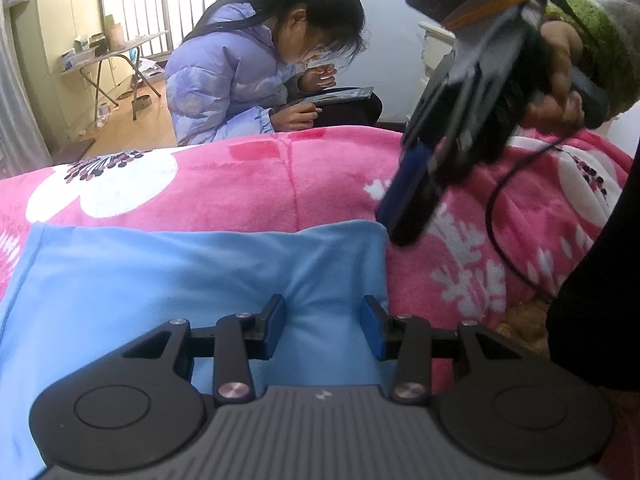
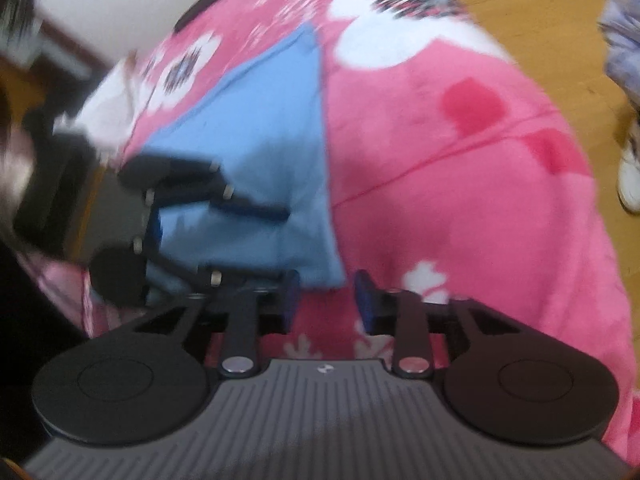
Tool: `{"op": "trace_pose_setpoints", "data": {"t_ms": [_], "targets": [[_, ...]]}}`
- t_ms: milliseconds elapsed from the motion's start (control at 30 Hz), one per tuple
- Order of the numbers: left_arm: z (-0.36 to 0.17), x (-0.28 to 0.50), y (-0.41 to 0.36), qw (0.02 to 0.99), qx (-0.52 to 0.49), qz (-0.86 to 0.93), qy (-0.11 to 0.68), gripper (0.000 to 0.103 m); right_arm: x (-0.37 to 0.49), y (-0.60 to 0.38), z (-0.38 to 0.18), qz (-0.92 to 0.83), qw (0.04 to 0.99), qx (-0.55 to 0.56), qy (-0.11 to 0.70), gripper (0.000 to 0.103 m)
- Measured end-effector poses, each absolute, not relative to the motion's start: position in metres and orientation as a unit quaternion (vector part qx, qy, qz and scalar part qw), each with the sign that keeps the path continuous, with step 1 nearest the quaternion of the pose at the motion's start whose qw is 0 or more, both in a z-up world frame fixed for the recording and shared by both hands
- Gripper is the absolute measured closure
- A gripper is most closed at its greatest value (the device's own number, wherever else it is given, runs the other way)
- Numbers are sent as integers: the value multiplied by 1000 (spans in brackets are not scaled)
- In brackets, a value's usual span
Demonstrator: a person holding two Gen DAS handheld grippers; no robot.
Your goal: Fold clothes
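A light blue garment (image 1: 160,280) lies flat on a pink flowered blanket (image 1: 248,184). My left gripper (image 1: 324,328) rests on the garment's near right part. Its jaws stand apart, with a low ridge of blue cloth between them that the pads do not pinch. My right gripper (image 1: 404,220), held by a hand, points down at the garment's far right corner. In the blurred right wrist view, the right gripper (image 2: 328,304) is open over the blanket (image 2: 440,200). The blue garment (image 2: 256,120) has its corner just ahead of the left fingertip. The left gripper (image 2: 240,240) shows at the left.
A person in a lilac puffer jacket (image 1: 224,80) sits beyond the bed, bent over a tablet (image 1: 340,94). A folding table (image 1: 108,56) with small items stands at the back left on a wooden floor. A black cable (image 1: 496,216) loops over the blanket on the right.
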State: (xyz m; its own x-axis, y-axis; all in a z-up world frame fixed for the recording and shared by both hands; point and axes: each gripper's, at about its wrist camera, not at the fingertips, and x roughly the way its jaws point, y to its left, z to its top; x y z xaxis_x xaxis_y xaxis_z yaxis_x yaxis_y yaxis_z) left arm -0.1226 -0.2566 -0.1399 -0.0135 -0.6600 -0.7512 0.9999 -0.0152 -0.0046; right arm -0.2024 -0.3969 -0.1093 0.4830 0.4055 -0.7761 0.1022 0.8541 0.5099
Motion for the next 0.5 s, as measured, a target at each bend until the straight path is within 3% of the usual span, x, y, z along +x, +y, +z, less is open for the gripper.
{"op": "trace_pose_setpoints", "data": {"t_ms": [133, 200, 267, 500], "targets": [[-140, -124, -256, 639, 295, -650, 287, 60, -197, -387, -117, 103, 830, 222, 502, 77], [-140, -124, -255, 638, 295, -651, 286, 60, -196, -389, -117, 109, 831, 215, 501, 92], [-140, -124, -254, 638, 296, -652, 285, 60, -196, -390, -116, 121, 832, 201, 502, 96], [-140, -125, -254, 636, 300, -652, 282, 60, -185, -387, -110, 183, 831, 110, 514, 99]]}}
